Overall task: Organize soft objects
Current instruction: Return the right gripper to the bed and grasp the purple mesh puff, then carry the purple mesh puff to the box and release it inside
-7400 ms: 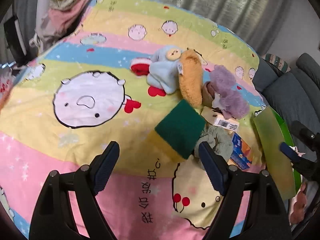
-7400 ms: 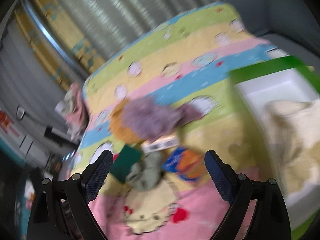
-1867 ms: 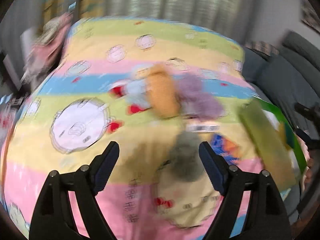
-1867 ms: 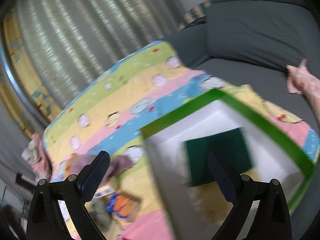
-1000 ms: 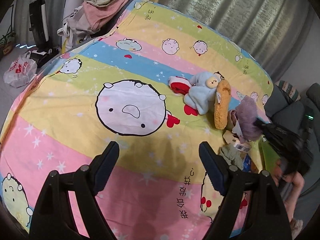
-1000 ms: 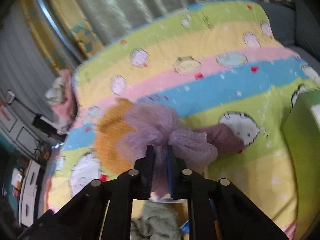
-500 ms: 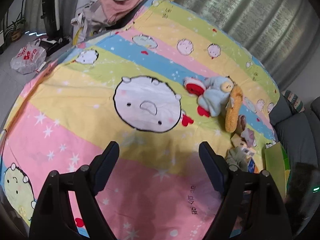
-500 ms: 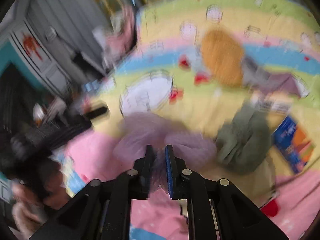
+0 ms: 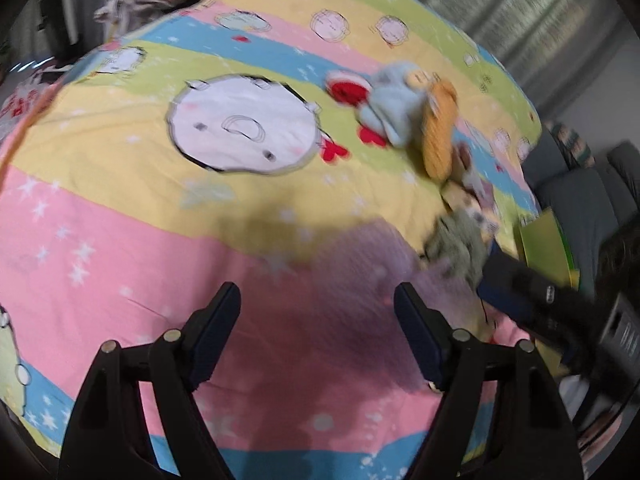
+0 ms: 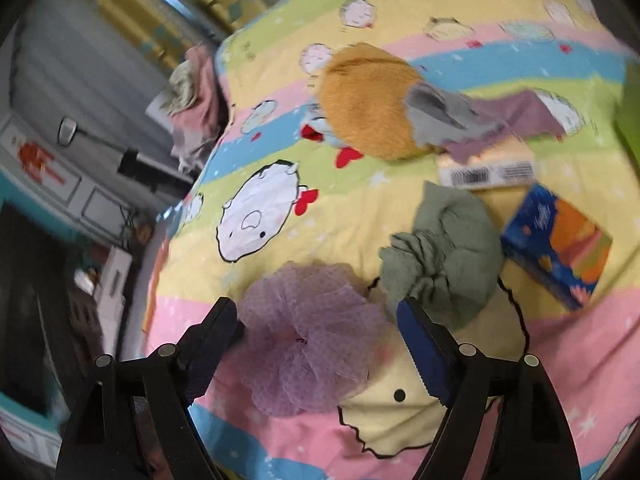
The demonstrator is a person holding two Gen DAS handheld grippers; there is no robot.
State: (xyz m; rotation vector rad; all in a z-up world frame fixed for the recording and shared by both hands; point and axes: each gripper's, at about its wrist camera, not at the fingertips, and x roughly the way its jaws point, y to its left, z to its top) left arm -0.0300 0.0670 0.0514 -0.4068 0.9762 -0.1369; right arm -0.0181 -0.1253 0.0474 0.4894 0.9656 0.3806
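Observation:
A purple mesh bath pouf lies on the striped cartoon blanket, between the open jaws of my right gripper. It shows blurred in the left wrist view, just ahead of my open, empty left gripper. A grey-green scrunchie cloth lies right of the pouf. Farther back are an orange plush, a light blue plush doll and a purple-grey garment.
A blue and orange packet and a barcode label card lie at the right. A green box stands at the bed's right edge by a grey sofa. Clothes are piled beyond the bed's far corner.
My right gripper carried the purple pouf from the pile toward the near pink stripe, then opened; the pouf now lies on the blanket. The left gripper swung closer to the bed.

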